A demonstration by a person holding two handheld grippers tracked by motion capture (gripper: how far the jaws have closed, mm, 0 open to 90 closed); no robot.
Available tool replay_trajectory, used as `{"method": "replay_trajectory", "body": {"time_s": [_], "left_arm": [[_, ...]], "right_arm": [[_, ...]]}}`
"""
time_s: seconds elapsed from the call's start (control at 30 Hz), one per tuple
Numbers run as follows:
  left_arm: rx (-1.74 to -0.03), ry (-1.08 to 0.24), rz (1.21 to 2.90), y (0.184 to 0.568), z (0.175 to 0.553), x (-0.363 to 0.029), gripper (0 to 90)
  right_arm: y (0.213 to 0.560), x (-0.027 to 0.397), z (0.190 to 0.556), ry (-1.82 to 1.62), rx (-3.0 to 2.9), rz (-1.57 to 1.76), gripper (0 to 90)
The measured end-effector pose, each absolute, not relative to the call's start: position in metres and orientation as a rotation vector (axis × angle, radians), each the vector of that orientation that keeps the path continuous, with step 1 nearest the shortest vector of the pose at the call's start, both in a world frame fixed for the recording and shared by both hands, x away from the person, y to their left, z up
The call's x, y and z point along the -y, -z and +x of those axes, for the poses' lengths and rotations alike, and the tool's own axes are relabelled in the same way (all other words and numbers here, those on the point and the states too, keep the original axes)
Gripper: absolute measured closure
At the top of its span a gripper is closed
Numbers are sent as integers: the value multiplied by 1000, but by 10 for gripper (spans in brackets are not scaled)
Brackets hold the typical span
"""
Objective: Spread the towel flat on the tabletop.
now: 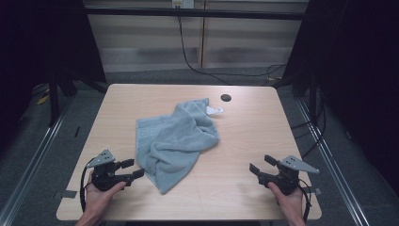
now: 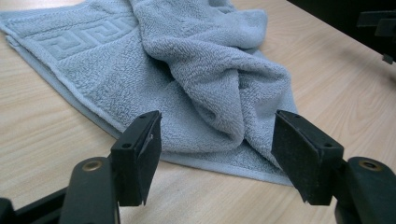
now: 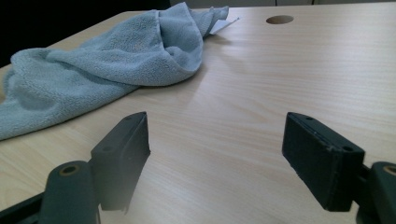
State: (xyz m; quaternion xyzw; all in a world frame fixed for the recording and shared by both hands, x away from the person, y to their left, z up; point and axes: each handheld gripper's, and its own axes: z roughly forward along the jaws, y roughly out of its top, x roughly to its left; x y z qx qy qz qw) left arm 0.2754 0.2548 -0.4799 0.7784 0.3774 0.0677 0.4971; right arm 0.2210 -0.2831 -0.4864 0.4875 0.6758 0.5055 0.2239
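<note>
Clearly we had hardly begun; the table (image 1: pixel 244 141) carried the towel (image 1: pixel 176 136) crumpled in a heap near its middle, nothing yet smoothed or folded, so all the handling was left; our left gripper (image 1: pixel 133 169) sat just beside its near edge, jaws wide and empty; our right gripper (image 1: pixel 259 165), equally wide and empty, rested well apart.
</note>
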Motion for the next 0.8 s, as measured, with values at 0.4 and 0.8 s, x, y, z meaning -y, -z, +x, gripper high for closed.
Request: {"method": "replay_trajectory", "body": {"time_s": [0.4, 0.8], "left_arm": [[-931, -178, 1865, 473, 284, -250, 358], [-845, -162, 1902, 452, 325, -227, 434]], "right_arm": [[486, 275, 228, -1425, -2014, 1338, 277], [467, 235, 274, -1535, -2188, 1219, 311]]}}
